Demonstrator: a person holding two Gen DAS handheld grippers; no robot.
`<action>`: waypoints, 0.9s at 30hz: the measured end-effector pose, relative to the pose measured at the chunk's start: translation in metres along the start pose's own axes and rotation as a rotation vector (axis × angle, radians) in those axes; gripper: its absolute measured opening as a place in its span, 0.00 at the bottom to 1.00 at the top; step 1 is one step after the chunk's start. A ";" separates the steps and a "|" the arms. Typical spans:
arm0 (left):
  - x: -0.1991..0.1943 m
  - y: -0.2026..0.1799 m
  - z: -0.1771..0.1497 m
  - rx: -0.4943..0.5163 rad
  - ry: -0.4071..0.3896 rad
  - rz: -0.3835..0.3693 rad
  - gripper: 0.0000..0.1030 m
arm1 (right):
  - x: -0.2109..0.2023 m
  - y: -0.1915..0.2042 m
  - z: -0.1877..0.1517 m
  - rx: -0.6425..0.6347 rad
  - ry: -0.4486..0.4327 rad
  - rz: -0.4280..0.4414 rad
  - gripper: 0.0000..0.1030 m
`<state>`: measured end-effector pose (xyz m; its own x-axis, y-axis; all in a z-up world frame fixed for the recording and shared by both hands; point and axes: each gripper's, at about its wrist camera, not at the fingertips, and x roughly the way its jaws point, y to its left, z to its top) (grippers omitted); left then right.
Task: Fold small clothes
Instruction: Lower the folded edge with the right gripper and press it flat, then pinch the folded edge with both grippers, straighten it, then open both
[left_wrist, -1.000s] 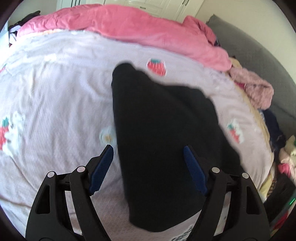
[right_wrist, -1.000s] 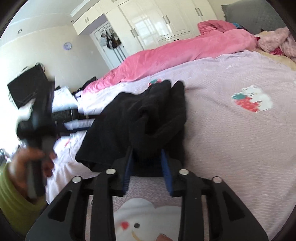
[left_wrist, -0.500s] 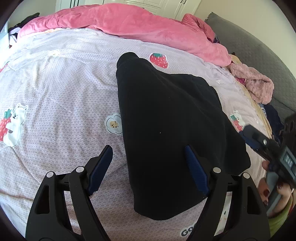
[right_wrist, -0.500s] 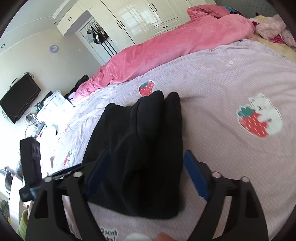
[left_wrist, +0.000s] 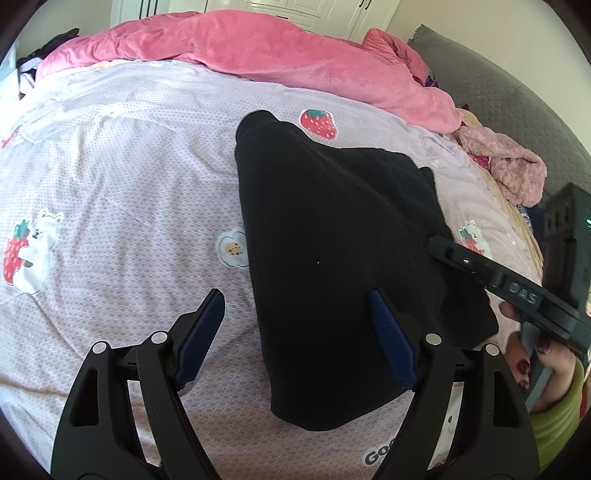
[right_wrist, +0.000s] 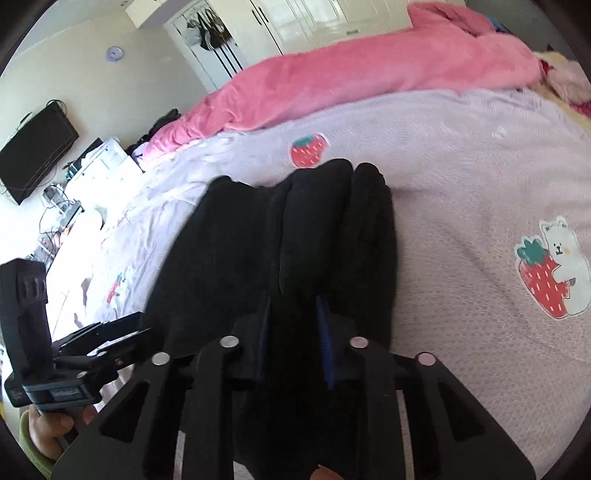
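A black garment lies folded lengthwise on the lilac bedsheet; in the right wrist view the garment shows thick rolled folds at its far end. My left gripper hovers open above the garment's near end, one blue pad over the sheet and the other over the cloth. My right gripper is closing its jaws on a fold at the garment's right edge, with black cloth between the pads. From the left wrist view, the right gripper reaches in from the right. The left gripper shows at the left edge.
A pink duvet is bunched along the far side of the bed. A fuzzy pink garment lies by the grey headboard. A wardrobe, a wall screen and a cluttered white stand are beyond the bed.
My right gripper let go of the cloth, opened wide, moved along the garment's right edge and closed on a fold again. The left gripper stayed open and still.
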<state>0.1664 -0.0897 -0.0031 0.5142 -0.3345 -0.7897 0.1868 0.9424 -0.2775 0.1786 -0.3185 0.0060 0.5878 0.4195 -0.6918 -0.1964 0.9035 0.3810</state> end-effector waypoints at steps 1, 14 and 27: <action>-0.001 0.000 0.000 -0.002 -0.001 0.000 0.71 | -0.006 0.001 -0.001 0.016 -0.018 0.030 0.19; 0.000 -0.003 -0.008 0.006 0.008 0.002 0.71 | 0.001 -0.005 -0.018 -0.012 -0.035 -0.107 0.34; 0.011 0.001 -0.028 -0.044 0.089 -0.125 0.71 | -0.040 -0.021 -0.037 0.043 -0.042 -0.014 0.50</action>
<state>0.1485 -0.0925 -0.0277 0.4128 -0.4493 -0.7923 0.2066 0.8934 -0.3990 0.1300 -0.3508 0.0036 0.6229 0.4017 -0.6713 -0.1544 0.9044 0.3979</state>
